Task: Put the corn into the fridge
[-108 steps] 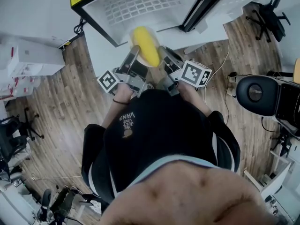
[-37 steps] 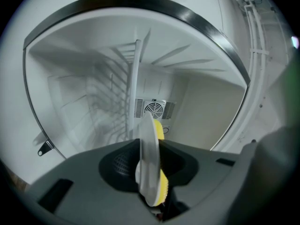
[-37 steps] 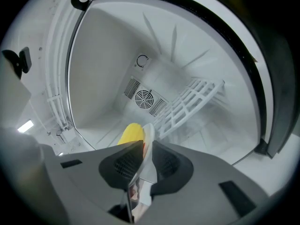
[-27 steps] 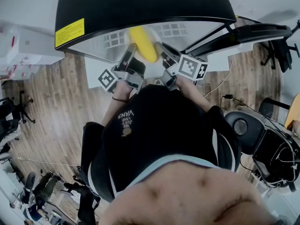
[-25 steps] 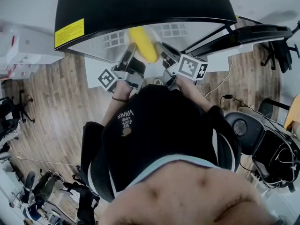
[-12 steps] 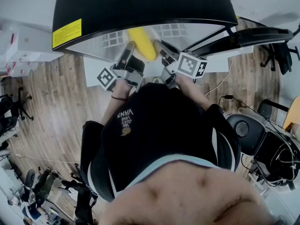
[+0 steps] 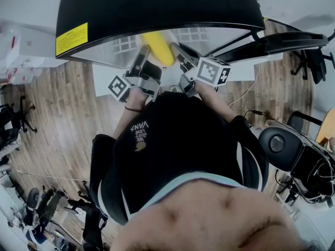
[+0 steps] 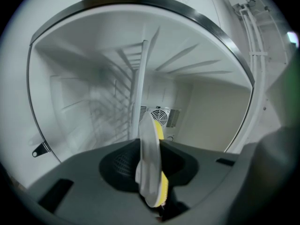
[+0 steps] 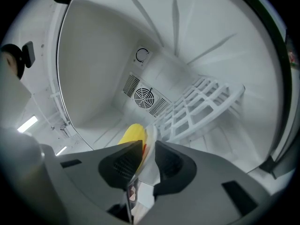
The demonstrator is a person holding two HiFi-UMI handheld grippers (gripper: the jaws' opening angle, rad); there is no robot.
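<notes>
Yellow marks the load. At upper centre of the head view, my left gripper (image 7: pixel 143 56) is clamped on one side of the corn (image 7: pixel 157 48). On the other side my right gripper (image 7: pixel 178 54) grips the corn by its pale wrapper. Its jaws are opening, with the wrapper between them. The corn hangs at the mouth of the fridge (image 7: pixel 157 7), not yet set down.

Step in hand: insertion. The next move, as I judge it, is to advance both grippers into the cavity, lower the corn onto a surface, then release fully and withdraw.

View differences: in the head view the black fridge top hides the interior. The left gripper view shows a wire shelf (image 8: pixel 112 108) at left and a fan grille (image 8: pixel 160 116) at centre. The right gripper view shows the grille at centre and the shelf at right.
</notes>
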